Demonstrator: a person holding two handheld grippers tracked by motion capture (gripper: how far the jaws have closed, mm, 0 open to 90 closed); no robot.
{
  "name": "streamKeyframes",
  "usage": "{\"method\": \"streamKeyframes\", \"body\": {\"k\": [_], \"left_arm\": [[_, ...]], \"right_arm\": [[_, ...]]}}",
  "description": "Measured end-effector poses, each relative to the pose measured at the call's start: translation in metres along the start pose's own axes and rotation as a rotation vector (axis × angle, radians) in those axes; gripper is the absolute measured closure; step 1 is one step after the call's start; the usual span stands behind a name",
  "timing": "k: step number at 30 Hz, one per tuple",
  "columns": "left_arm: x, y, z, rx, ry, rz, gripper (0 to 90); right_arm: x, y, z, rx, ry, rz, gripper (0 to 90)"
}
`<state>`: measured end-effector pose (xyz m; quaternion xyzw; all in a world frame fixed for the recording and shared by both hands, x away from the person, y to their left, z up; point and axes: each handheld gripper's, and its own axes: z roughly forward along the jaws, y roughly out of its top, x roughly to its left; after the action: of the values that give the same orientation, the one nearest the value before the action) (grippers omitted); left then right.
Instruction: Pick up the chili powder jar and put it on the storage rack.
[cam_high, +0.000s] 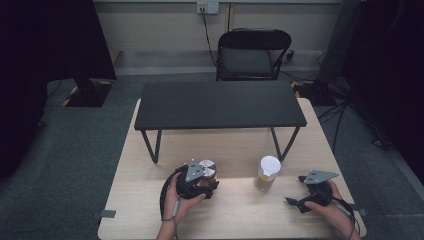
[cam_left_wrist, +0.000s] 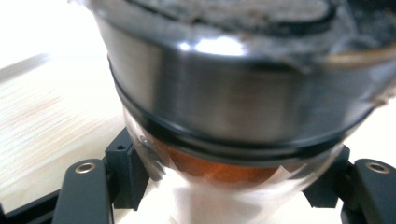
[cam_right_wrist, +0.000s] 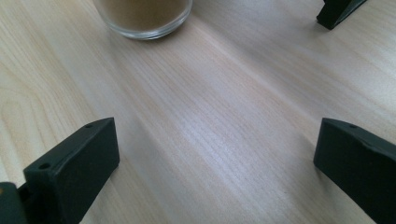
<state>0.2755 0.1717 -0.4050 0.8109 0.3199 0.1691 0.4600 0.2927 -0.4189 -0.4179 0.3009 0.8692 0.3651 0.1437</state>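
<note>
My left gripper (cam_high: 202, 184) is shut on a small glass jar (cam_high: 207, 169) with a steel cap, held a little above the light wooden table (cam_high: 150, 210) at front centre. In the left gripper view the jar (cam_left_wrist: 233, 102) sits tilted between the two black jaws, its steel cap toward the camera and orange-brown contents in the glass; my left gripper (cam_left_wrist: 224, 186) presses on the glass body. A second glass (cam_high: 268, 172) with a white top and brown contents stands right of centre. My right gripper (cam_high: 296, 191) is open near the front right corner, its jaws wide apart over bare wood (cam_right_wrist: 215, 163), the glass base (cam_right_wrist: 142, 16) ahead of it.
A low black bench (cam_high: 220, 105) on thin angled legs stands across the far half of the table. Beyond the table are a black chair (cam_high: 252, 52), dark stands and cables on grey carpet. A black foot (cam_right_wrist: 338, 9) shows at the right gripper view's top right.
</note>
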Motion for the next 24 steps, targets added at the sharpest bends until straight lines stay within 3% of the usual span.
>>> {"method": "streamKeyframes", "body": {"k": [15,24], "left_arm": [[-0.002,0.024,0.004,-0.001,-0.037,0.007,30.7],[-0.003,0.048,0.003,-0.003,-0.052,0.019,30.7]], "right_arm": [[0.000,0.000,0.000,0.000,0.000,0.000,0.0],[0.000,0.000,0.000,-0.001,-0.001,0.001,0.0]]}}
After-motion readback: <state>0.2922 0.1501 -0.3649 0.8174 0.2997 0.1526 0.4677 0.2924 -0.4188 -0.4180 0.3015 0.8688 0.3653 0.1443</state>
